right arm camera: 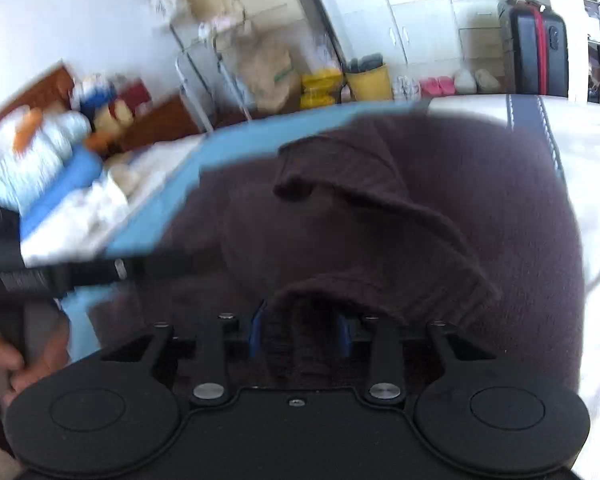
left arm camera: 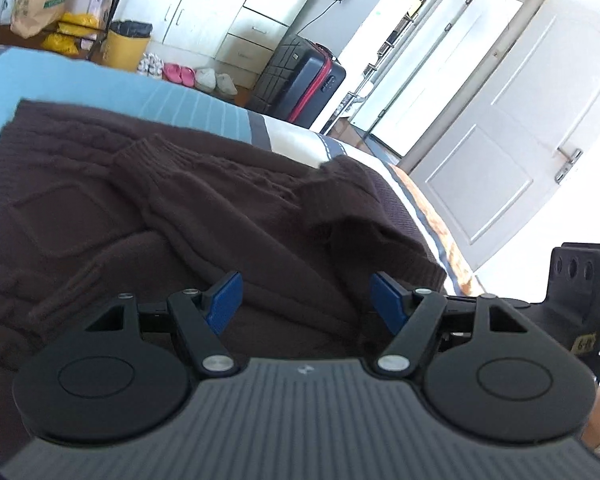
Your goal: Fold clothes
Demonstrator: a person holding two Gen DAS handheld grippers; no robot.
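A dark brown cable-knit sweater point(left arm camera: 148, 208) lies spread on the bed, one sleeve folded across its body. My left gripper point(left arm camera: 306, 300) is open just above the sweater, its blue pads point(left arm camera: 225, 300) apart with nothing between them. In the right wrist view the sweater point(right arm camera: 440, 200) fills the middle. My right gripper point(right arm camera: 298, 334) is shut on a ribbed edge of the sweater point(right arm camera: 300, 320), which bunches between the blue pads point(right arm camera: 256, 330) and hides most of them. A ribbed cuff point(right arm camera: 332, 168) lies folded ahead of it.
The bed has a light blue and white striped cover point(left arm camera: 80, 80). Beyond it stand a black and red suitcase point(left arm camera: 300, 80), a yellow bin point(left arm camera: 126, 44), shoes point(left arm camera: 196, 76), white cabinets and a white door point(left arm camera: 520, 140). Pillows and bedding point(right arm camera: 40, 160) lie at the left.
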